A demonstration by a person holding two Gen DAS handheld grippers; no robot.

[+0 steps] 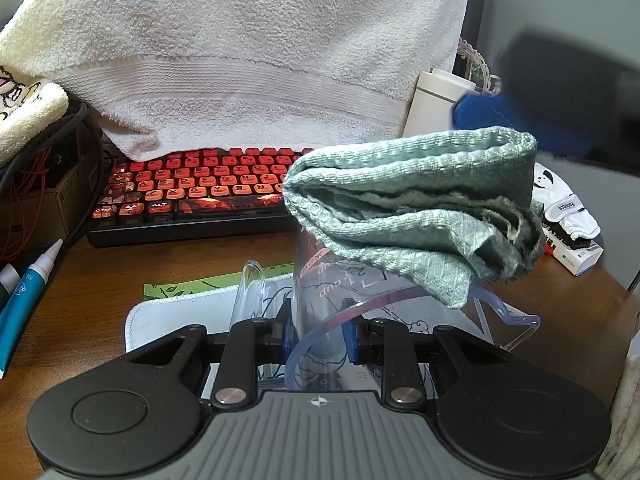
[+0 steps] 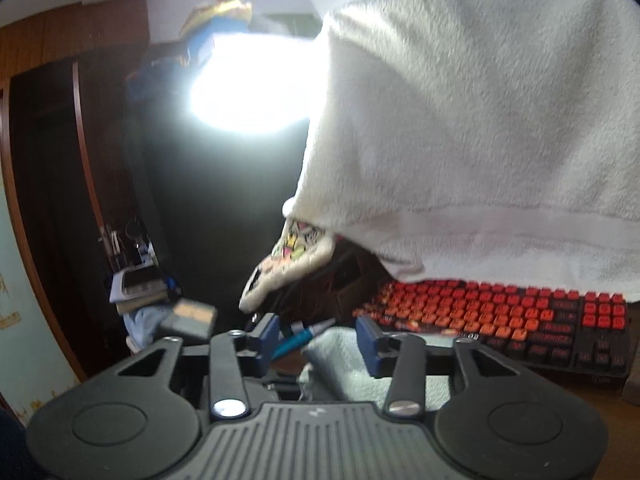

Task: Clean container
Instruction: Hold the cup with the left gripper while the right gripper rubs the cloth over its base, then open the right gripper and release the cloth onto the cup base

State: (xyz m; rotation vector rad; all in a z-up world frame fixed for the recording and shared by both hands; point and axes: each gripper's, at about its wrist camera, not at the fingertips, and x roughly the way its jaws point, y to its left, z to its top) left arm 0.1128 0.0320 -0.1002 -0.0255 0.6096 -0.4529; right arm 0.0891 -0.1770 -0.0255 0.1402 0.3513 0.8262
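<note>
Left wrist view: left gripper (image 1: 318,334) sat at bottom centre, its blue pads (image 1: 286,334) clamped tight on the wall of a clear measuring cup (image 1: 336,292). The cup was tipped toward the camera, rim near the jaws, printed markings reading upside down, clear handle (image 1: 250,292) sticking out to the left. A folded green cloth (image 1: 416,216) lay over the far end of the cup, centre right of frame, hanging down to the right. Whether any of it reached inside the cup could not be told. Right gripper (image 1: 520,116) showed as a dark blur with a blue pad at upper right, just beside the cloth's top corner, contact unclear.

Behind the cup: a white mat (image 1: 168,320) on the wooden desk (image 1: 100,276), a black keyboard with red keys (image 1: 192,192) mid left, a white towel (image 1: 248,52) draped across the top, a white bottle (image 1: 430,104) at right, blue tubes (image 1: 24,292) at the left edge, and a white glove (image 1: 568,216) at far right.

Right wrist view: motion-blurred. The right gripper (image 2: 318,342) was at lower centre with its jaws parted and nothing pinched. The green cloth (image 2: 340,364) lay low between the pads (image 2: 370,346), slightly toward the right one, and looked loose. The keyboard (image 2: 500,320) sat lower right, the towel (image 2: 480,120) upper right, and a bright glare (image 2: 244,92) at upper centre.
</note>
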